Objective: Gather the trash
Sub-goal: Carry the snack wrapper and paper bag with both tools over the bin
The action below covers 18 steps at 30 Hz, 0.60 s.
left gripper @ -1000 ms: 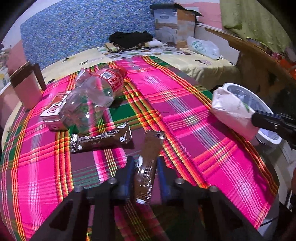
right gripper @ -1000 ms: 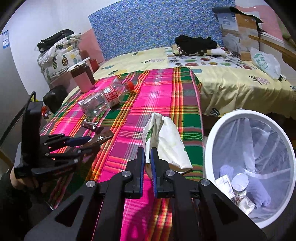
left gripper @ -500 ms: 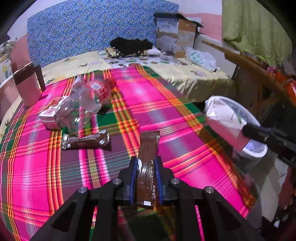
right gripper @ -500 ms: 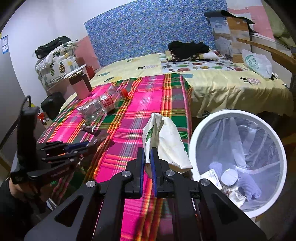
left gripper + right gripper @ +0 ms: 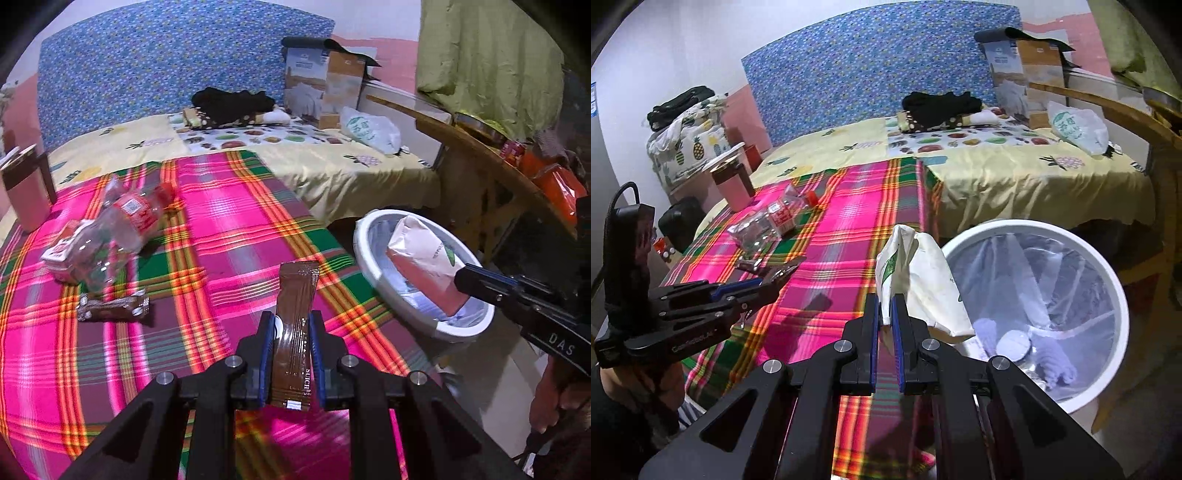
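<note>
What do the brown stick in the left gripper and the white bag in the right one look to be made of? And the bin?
Brown stick sachet: glossy plastic or foil film, probably; it shines and has crimped ends. White bag: matte paper by its look, with stiff creases and a green print. Bin: smooth white rigid plastic, seemingly, lined with a thin translucent plastic bag that wrinkles.

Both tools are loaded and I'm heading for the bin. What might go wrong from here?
The right tool pinches only the edge of the white paper bag, which hangs partly over the bin's rim, so it might catch there. The left tool's brown sachet sits over the plaid cloth, so releasing now would miss.
</note>
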Available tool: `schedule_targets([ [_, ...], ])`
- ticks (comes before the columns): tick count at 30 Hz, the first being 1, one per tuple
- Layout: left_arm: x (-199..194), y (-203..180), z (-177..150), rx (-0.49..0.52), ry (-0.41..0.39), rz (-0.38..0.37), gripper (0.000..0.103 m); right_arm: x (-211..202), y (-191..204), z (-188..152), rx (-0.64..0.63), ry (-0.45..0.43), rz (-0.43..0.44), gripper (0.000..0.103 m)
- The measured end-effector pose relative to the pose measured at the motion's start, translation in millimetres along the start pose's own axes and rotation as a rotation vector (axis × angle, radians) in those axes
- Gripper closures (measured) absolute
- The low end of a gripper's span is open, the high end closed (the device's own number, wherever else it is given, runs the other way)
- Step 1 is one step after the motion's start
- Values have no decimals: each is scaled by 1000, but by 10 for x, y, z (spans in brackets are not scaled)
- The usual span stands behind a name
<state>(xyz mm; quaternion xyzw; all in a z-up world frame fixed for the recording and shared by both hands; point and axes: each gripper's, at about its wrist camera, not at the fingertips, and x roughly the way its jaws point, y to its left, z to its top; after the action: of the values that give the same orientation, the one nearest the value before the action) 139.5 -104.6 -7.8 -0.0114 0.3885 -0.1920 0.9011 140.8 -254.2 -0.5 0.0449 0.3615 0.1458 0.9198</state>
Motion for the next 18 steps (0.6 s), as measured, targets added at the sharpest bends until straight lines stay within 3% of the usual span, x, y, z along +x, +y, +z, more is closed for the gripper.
schedule_targets([
  [18,335,-673,207,100,14,-104,84,-203,-532,-106,108,-22,-113,96],
])
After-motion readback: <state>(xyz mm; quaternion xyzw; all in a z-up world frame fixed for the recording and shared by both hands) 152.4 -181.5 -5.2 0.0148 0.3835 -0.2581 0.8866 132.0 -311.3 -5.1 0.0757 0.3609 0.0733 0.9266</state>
